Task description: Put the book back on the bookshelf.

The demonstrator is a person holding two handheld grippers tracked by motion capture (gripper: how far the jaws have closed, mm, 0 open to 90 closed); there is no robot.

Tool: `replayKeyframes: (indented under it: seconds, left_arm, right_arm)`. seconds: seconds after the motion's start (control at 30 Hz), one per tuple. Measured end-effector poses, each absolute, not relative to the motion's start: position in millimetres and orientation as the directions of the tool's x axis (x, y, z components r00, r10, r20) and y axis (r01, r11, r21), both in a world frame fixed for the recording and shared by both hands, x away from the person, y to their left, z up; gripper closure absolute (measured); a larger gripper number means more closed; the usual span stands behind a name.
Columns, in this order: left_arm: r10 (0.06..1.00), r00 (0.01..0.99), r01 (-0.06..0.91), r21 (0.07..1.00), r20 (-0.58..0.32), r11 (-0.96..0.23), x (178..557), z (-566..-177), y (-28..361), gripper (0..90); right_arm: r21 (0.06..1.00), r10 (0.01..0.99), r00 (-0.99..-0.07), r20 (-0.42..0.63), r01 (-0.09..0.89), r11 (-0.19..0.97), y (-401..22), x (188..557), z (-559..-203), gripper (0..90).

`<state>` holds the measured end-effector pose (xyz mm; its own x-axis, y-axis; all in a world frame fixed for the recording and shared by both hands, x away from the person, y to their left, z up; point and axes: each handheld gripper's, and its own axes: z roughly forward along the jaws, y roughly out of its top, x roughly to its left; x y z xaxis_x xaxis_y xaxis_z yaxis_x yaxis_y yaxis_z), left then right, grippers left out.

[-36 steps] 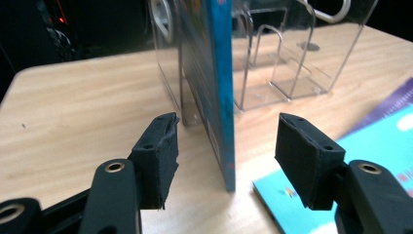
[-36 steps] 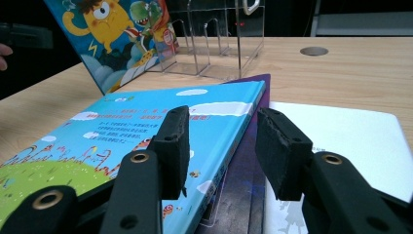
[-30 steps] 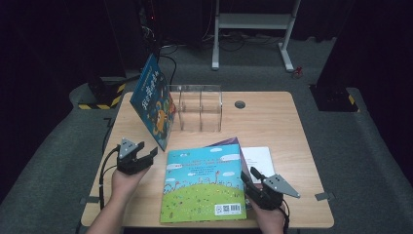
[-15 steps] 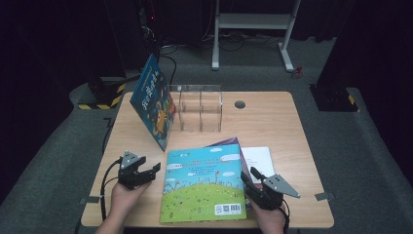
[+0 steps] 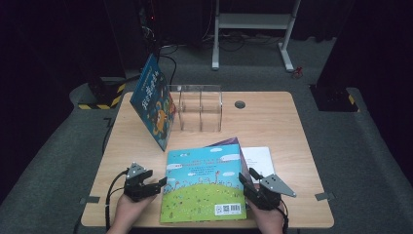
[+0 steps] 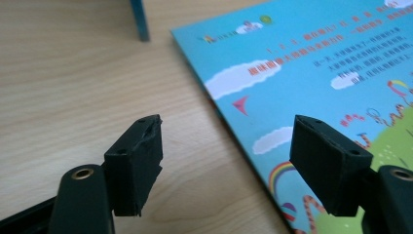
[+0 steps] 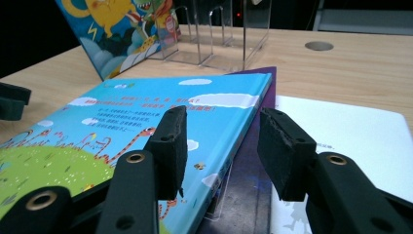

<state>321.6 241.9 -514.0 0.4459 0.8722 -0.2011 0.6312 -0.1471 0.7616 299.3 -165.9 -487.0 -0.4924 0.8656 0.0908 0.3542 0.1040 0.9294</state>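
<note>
Lying flat on the wooden table (image 5: pixel 287 122), the green-and-blue picture book (image 5: pixel 204 183) sits between the two tongs. The left gripper (image 5: pixel 158 185) rests at the book's left edge near its lower corner, and its jaws have just been opening; they stand wide apart with nothing between them but bare table and the book's edge, the right-hand jaw hanging over the cover without pressing on it. The right gripper (image 5: pixel 246 178) sits at the book's right edge, its jaws partly open and straddling that edge: one jaw is above the cover, the other over the purple book (image 7: pixel 258 146) underneath. Whether its pads touch the cover I cannot tell. Just right of that gripper lies a white booklet (image 5: pixel 258 158), tucked under the purple one. Well ahead of both tongs a clear acrylic rack (image 5: pixel 200 108) stands, with a blue book (image 5: pixel 153 100) leaning tilted against its left side.
</note>
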Motion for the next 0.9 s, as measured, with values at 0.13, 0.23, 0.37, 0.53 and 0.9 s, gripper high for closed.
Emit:
replayKeyframes:
  seconds: [0.13,0.23,0.37,0.53,0.9]
  left_arm:
    - [0.858,0.475,0.620,0.766,-0.194,-0.170,326,-512,234,24.5]
    - [0.845,0.488,0.637,0.751,-0.219,-0.173,324,-514,231,22.3]
    - [0.839,0.489,0.647,0.744,-0.237,-0.167,323,-515,230,20.9]
    - [0.833,0.489,0.660,0.734,-0.258,-0.160,324,-517,228,20.4]
    - [0.828,0.494,0.669,0.724,-0.266,-0.167,324,-519,224,19.3]
  right_arm:
    - [0.924,0.869,-0.490,0.064,0.357,0.133,-163,299,-486,51.2]
    - [0.918,0.871,-0.490,0.044,0.364,0.158,-160,298,-486,48.2]
    - [0.909,0.869,-0.494,0.024,0.373,0.187,-157,297,-484,45.5]
    - [0.896,0.867,-0.498,0.028,0.397,0.199,-153,297,-484,41.6]
    - [0.860,0.866,-0.499,0.027,0.454,0.234,-147,298,-483,33.2]
